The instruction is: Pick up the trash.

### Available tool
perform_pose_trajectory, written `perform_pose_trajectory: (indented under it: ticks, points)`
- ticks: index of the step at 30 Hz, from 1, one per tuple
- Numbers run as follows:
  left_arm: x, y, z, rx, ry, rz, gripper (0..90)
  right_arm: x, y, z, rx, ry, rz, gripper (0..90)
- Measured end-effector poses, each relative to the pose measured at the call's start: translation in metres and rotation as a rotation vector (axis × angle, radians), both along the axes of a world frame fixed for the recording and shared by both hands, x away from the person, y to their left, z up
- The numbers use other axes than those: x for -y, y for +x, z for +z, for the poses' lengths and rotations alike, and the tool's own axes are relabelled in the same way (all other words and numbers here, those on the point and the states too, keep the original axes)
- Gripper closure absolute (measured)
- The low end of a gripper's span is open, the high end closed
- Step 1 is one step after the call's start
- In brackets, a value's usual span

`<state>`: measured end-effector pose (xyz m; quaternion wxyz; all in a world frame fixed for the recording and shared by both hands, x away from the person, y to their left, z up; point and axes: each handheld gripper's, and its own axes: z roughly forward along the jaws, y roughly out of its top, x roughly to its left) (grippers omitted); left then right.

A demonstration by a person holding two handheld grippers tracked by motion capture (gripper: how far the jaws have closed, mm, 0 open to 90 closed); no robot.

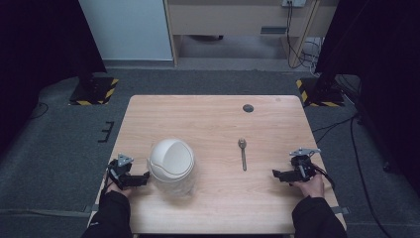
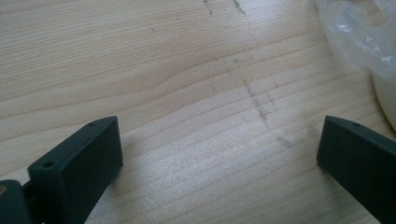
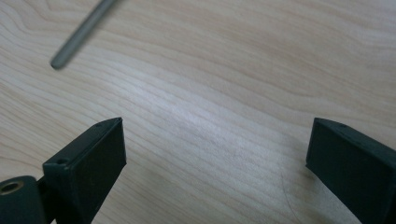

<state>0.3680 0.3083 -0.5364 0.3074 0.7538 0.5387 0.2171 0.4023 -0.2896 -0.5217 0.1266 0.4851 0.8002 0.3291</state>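
White domed lidded jar (image 1: 171,163) near-left, metal spoon (image 1: 242,153) right, both untouched | we hold each hand-held gripper, left (image 1: 140,177) and right (image 1: 278,174), wide open, empty | nothing begun, we judge.

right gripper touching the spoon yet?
Apart. High view shows bare table between the right gripper and the spoon; right gripper view shows open jaws short of the handle.

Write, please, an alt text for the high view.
A person's hands hold open tongs at a wooden table: the left tongs beside a white domed container, the right tongs near a metal spoon.
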Motion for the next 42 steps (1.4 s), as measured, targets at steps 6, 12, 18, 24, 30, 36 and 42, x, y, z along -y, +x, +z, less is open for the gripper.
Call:
perform_pose_trajectory:
  ticks: [6, 12, 18, 24, 30, 36, 42]
  points:
    - [0.002, 0.001, 0.001, -0.011, 0.005, 0.008, 0.0, -0.003, -0.004, 0.017, 0.044, 0.098, -0.004, 5.3]
    - [0.003, 0.0, 0.001, -0.016, 0.006, 0.0, 0.0, -0.008, -0.013, 0.046, 0.136, 0.122, 0.014, 5.6]
    - [0.004, 0.0, 0.001, -0.017, 0.007, -0.002, 0.0, -0.011, -0.02, 0.071, 0.21, 0.19, 0.02, 5.6]
    - [0.005, 0.0, 0.002, -0.024, 0.01, -0.008, 0.0, -0.017, -0.025, 0.092, 0.268, 0.214, 0.046, 5.5]
    - [0.006, -0.001, 0.002, -0.026, 0.009, -0.012, 0.0, -0.024, -0.032, 0.116, 0.329, 0.242, 0.068, 5.5]
    - [0.006, -0.001, 0.002, -0.024, 0.008, -0.011, 0.0, -0.031, -0.034, 0.131, 0.362, 0.265, 0.083, 5.1]
    - [0.006, -0.001, 0.002, -0.021, 0.008, -0.009, 0.0, -0.044, -0.034, 0.144, 0.393, 0.271, 0.114, 4.5]
